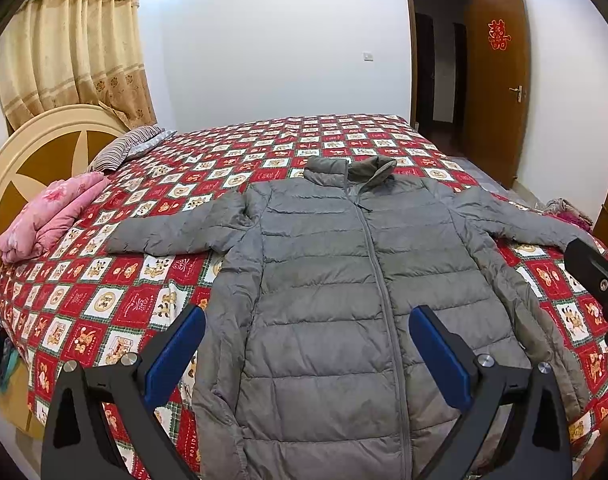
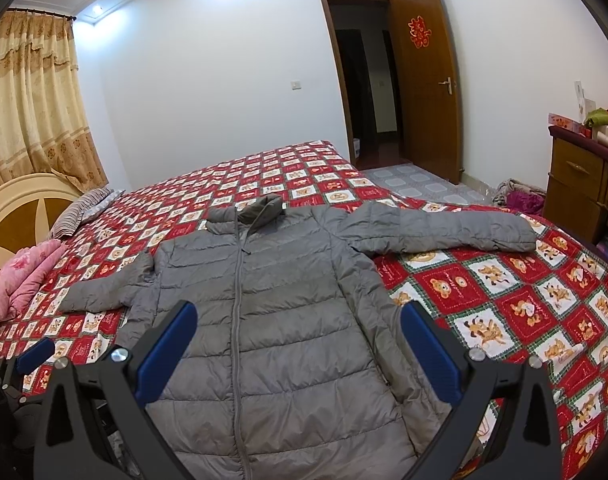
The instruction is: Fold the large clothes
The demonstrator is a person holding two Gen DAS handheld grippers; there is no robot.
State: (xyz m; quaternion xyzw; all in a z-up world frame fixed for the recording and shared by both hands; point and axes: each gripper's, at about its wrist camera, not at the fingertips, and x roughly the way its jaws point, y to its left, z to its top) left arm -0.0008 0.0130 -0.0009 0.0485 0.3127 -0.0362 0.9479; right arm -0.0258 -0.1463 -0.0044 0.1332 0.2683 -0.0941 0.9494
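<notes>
A: Where is the jacket [image 1: 343, 280]?

B: It lies flat on the bed [image 1: 104, 300], front side up. The zip is closed. Both sleeves stick out to the sides. The collar points to the far end of the bed.

A: What is the left tool [image 1: 307, 340] doing?

B: Its two blue fingers [image 1: 176, 352] are spread wide apart. It holds nothing. It hangs over the bottom part of the jacket. I cannot tell if it touches the cloth.

A: And the right tool [image 2: 296, 336]?

B: The same. Its blue fingers [image 2: 431, 352] are spread wide, with nothing between them. The jacket shows in the gap, lower down on its body.

A: Can one tool see the other?

B: Yes. In the right view, a blue tip of the left tool shows at the left edge, over the bed cover. In the left view, a black part of the right tool shows at the right edge, near the sleeve end.

A: What else is on the bed?

B: A pink blanket [image 1: 48, 220], folded up, and a stripy pillow [image 1: 124, 146], both by the headboard [image 1: 32, 160]. They are well apart from the jacket.
</notes>
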